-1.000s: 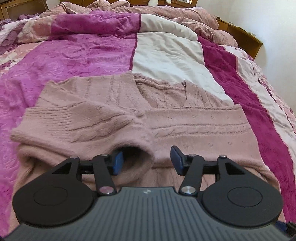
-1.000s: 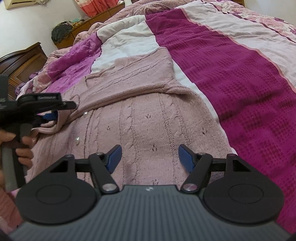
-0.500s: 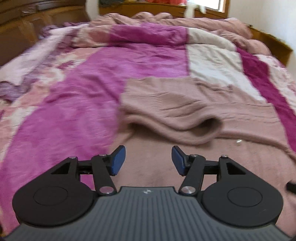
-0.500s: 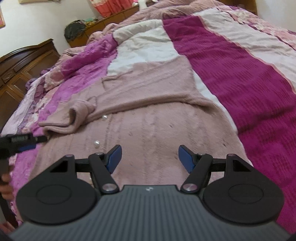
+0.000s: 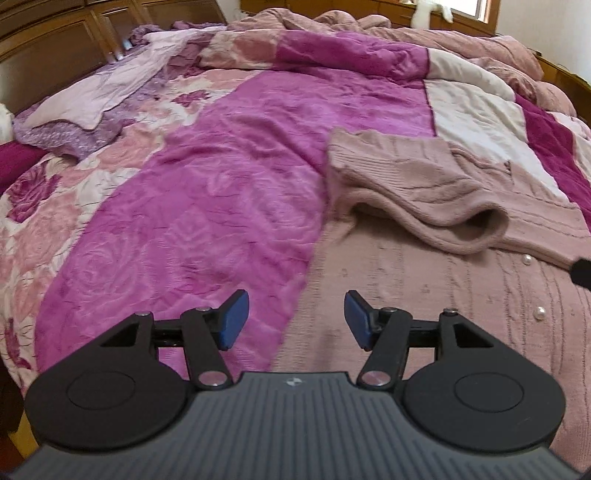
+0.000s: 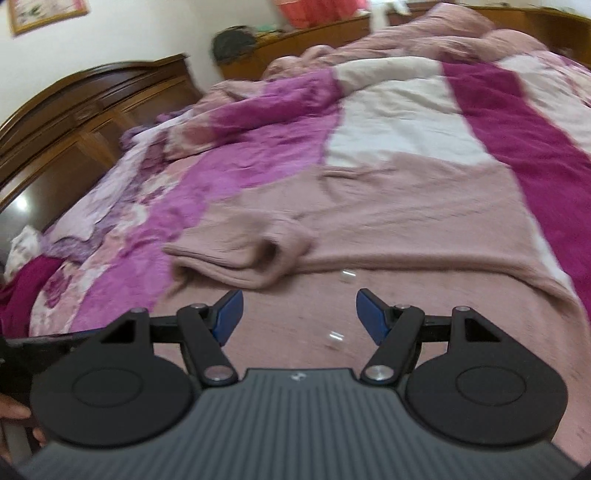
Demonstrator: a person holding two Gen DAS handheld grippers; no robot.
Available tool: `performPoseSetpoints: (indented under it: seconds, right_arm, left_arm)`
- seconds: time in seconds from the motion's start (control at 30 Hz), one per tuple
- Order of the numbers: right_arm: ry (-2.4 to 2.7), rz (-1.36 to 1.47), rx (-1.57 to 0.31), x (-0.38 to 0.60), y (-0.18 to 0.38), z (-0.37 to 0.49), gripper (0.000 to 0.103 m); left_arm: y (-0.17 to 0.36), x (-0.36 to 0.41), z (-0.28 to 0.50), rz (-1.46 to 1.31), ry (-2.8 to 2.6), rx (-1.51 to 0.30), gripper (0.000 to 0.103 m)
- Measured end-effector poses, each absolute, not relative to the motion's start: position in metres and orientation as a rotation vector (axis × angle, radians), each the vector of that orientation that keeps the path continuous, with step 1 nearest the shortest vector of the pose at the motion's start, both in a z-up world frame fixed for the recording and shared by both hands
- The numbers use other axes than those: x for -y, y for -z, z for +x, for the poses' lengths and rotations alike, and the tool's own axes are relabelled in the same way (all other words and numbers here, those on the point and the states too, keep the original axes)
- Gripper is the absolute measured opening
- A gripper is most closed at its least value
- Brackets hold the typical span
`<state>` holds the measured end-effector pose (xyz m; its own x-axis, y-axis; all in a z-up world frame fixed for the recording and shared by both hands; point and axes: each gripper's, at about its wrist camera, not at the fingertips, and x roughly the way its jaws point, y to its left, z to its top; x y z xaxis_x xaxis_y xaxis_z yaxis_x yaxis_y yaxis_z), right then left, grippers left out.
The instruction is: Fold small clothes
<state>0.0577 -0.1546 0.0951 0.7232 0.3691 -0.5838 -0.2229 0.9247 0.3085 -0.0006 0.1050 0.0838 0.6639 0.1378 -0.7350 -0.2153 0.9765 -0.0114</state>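
A dusty-pink knitted cardigan [image 5: 424,273] with pearl buttons [image 5: 540,314] lies flat on the bed. Its left sleeve [image 5: 417,184] is folded in across the chest, cuff open toward me. My left gripper [image 5: 295,319] is open and empty, hovering over the cardigan's left lower edge. In the right wrist view the cardigan [image 6: 388,229] fills the middle, with the folded sleeve [image 6: 251,254] left of centre. My right gripper [image 6: 299,317] is open and empty above the cardigan's front.
The bed is covered with a magenta, pink and cream patchwork quilt [image 5: 229,177]. A crumpled lilac sheet [image 5: 92,96] lies at the far left. A dark wooden headboard [image 6: 74,118] and cabinets stand behind. A bunched pink blanket [image 5: 369,26] lies at the far end.
My left gripper let go of the sleeve, backed away and swung left. My right gripper turned left, so the folded sleeve now sits in front of it. Both stayed open.
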Motion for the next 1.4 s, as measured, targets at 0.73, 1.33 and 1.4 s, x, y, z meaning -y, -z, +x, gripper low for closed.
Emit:
performPoseSetpoints:
  seconds: [0.73,1.33,1.4]
  right_arm:
    - [-0.552,0.102,-0.748,0.012,-0.078,0.145,0.07]
    - [-0.49,0.047,-0.656,0.012,-0.096,0.164,0.013]
    - [-0.474,0.093,-0.622,0.029,-0.11,0.164,0.013]
  left_arm:
    - [-0.069,-0.159,-0.012,-0.212,-0.259,-0.857,0.065]
    - [-0.066,-0.157,-0.011,-0.233,-0.238,-0.863,0.065]
    - [-0.069,-0.155,-0.011,-0.231,-0.235,-0.856,0.065]
